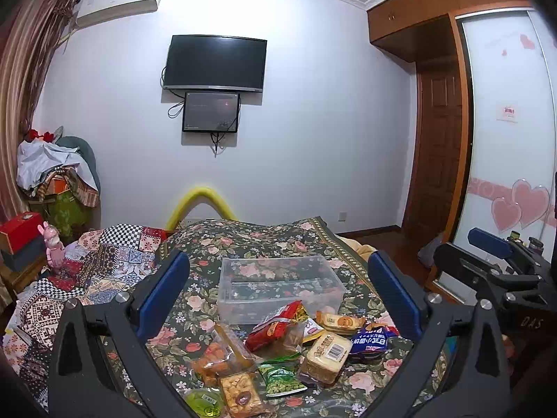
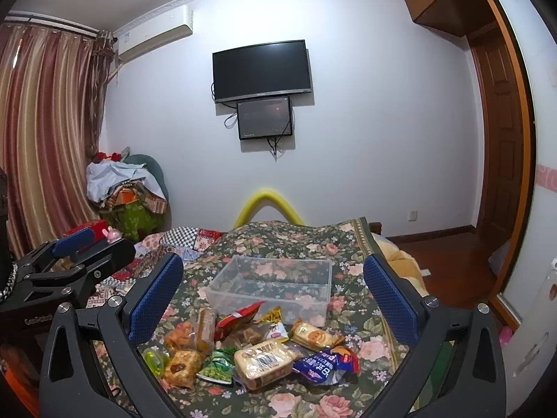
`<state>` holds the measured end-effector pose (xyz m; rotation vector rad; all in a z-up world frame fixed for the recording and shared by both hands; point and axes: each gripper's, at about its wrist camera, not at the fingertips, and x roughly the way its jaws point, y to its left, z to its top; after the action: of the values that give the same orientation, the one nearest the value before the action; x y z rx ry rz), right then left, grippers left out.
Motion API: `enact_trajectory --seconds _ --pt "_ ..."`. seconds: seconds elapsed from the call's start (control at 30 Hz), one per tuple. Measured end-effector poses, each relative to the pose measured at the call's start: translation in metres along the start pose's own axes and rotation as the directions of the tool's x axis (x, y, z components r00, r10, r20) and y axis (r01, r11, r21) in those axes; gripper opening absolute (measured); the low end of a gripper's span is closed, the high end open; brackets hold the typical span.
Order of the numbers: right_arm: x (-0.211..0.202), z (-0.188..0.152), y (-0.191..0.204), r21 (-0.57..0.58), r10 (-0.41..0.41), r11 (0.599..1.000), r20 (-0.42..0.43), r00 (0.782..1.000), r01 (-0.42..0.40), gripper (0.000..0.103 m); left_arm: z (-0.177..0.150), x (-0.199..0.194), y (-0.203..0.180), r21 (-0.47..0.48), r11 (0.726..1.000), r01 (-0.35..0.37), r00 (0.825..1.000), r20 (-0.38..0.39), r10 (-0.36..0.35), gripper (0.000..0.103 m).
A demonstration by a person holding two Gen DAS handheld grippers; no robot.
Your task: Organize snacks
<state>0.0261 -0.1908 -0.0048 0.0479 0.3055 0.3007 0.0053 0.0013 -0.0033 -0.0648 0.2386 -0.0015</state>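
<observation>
A clear plastic box (image 1: 329, 275) (image 2: 320, 278) stands empty on the floral bedspread. In front of it lies a pile of snack packets: a red bag (image 1: 275, 325) (image 2: 236, 318), a blue packet (image 1: 370, 339) (image 2: 323, 365), a beige biscuit pack (image 1: 327, 353) (image 2: 264, 362), a green pea packet (image 1: 283, 379) (image 2: 217, 369) and orange snack bags (image 1: 219, 355) (image 2: 182, 339). My left gripper (image 1: 278, 292) is open and empty above the pile. My right gripper (image 2: 273, 292) is open and empty too. Each also shows in the other view, the right gripper (image 1: 487, 247) and the left gripper (image 2: 75, 240).
The floral bedspread (image 1: 243, 240) (image 2: 348, 400) covers the bed, with a patchwork quilt (image 1: 104, 261) to the left. A pink figurine (image 1: 54, 247) and a red box (image 1: 19, 230) stand at the left. A wardrobe door (image 1: 504, 139) is at the right.
</observation>
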Motion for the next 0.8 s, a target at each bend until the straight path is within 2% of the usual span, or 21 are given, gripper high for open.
enact_trajectory --seconds 0.23,0.33,0.37,0.5,0.67,0.8 --pt "0.013 -0.012 -0.007 0.007 -0.002 1.000 -0.051 0.999 0.003 0.103 -0.014 0.011 0.010 0.015 1.000 -0.007 0.999 -0.044 0.008 0.101" --pt "0.020 -0.021 -0.010 -0.002 -0.021 1.000 -0.085 0.996 0.021 0.103 -0.026 0.021 0.018 0.037 0.999 -0.030 0.995 -0.096 0.034 0.091" --pt "0.023 -0.025 -0.012 -0.007 -0.026 1.000 -0.102 0.994 0.025 0.103 -0.029 0.025 0.020 0.043 0.999 -0.033 0.993 -0.116 0.038 0.084" --pt "0.034 -0.040 -0.019 -0.007 -0.021 1.000 -0.175 0.984 0.020 0.100 -0.049 0.041 0.038 0.046 0.998 -0.040 0.977 -0.207 0.049 0.069" --pt "0.050 -0.058 -0.023 -0.002 0.005 1.000 -0.279 0.960 -0.006 0.091 -0.075 0.058 0.064 0.000 0.999 -0.037 0.949 -0.313 0.036 0.068" --pt "0.061 -0.072 -0.022 0.007 0.031 1.000 -0.344 0.938 -0.030 0.091 -0.097 0.068 0.078 -0.004 0.999 -0.047 0.923 -0.383 0.043 0.068"
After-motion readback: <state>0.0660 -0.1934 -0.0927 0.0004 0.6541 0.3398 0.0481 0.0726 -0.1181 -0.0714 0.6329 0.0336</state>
